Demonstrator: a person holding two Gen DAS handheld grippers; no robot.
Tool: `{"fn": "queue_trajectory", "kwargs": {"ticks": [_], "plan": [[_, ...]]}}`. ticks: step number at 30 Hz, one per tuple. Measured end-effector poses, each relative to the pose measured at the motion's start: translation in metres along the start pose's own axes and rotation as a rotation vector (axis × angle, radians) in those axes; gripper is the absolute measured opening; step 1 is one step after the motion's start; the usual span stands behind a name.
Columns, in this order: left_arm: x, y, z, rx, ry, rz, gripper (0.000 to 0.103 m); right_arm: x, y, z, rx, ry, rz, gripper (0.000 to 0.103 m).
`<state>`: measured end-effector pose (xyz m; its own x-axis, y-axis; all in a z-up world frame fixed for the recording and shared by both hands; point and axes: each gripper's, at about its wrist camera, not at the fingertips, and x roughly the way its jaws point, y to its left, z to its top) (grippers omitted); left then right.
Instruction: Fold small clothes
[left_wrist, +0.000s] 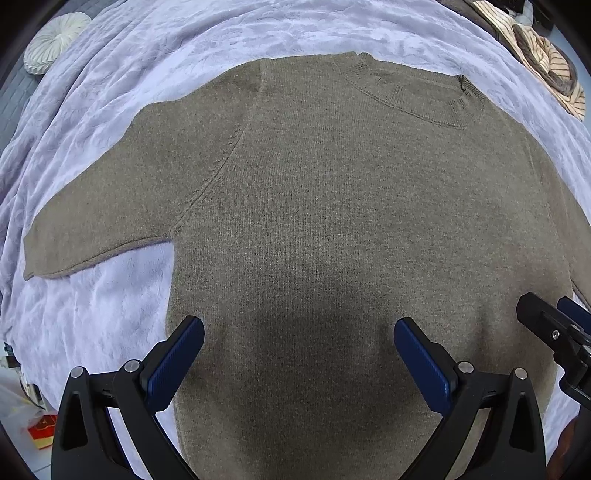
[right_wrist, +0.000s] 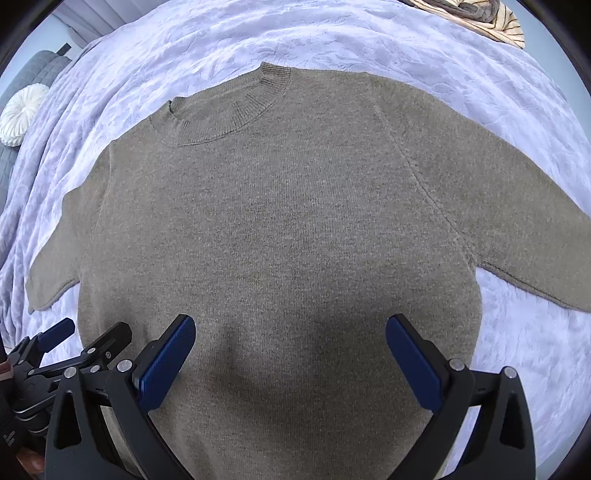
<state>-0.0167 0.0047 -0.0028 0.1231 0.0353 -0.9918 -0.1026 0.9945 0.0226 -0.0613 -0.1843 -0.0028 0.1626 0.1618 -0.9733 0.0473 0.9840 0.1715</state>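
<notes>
While both tools hang over the lower body of the sweater (left_wrist: 332, 221), I read the cloth as lying flat and face up on the lavender blanket (left_wrist: 147, 55), collar (left_wrist: 413, 96) at the far end and hem toward me, below what either camera shows. Its long axis runs straight away from the fingers, neck to hem, with the sleeves splayed out to either side.

My left gripper (left_wrist: 299, 354) has its blue pads spread wide with nothing between them, and my right gripper (right_wrist: 290, 350) stands the same way, jaws apart and empty. They sit side by side over the body, each showing at the edge of the other's view.

What the coming move turns on is which sleeve belongs to which hand. The left sleeve (left_wrist: 96, 221) stretches out to the left, its cuff well clear of the left fingers, and that hand is plainly the nearer one. The right sleeve (right_wrist: 517, 229) runs off to the right, nearer my right tool. I judge no fold has been made yet, so each sleeve would need drawing inward across the body. Whether the pads touch the knit I cannot tell.
</notes>
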Motion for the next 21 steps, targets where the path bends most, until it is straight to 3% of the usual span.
{"fn": "queue_trajectory", "kwargs": {"ticks": [9, 21], "plan": [[0.010, -0.019, 0.002, -0.004, 0.010, 0.009, 0.103, 0.002, 0.001, -0.003, 0.005, 0.004, -0.001, 0.103], [0.015, -0.018, -0.001, -0.006, 0.013, 0.008, 0.103, 0.002, -0.001, -0.007, 0.011, 0.008, 0.010, 0.103]]}}
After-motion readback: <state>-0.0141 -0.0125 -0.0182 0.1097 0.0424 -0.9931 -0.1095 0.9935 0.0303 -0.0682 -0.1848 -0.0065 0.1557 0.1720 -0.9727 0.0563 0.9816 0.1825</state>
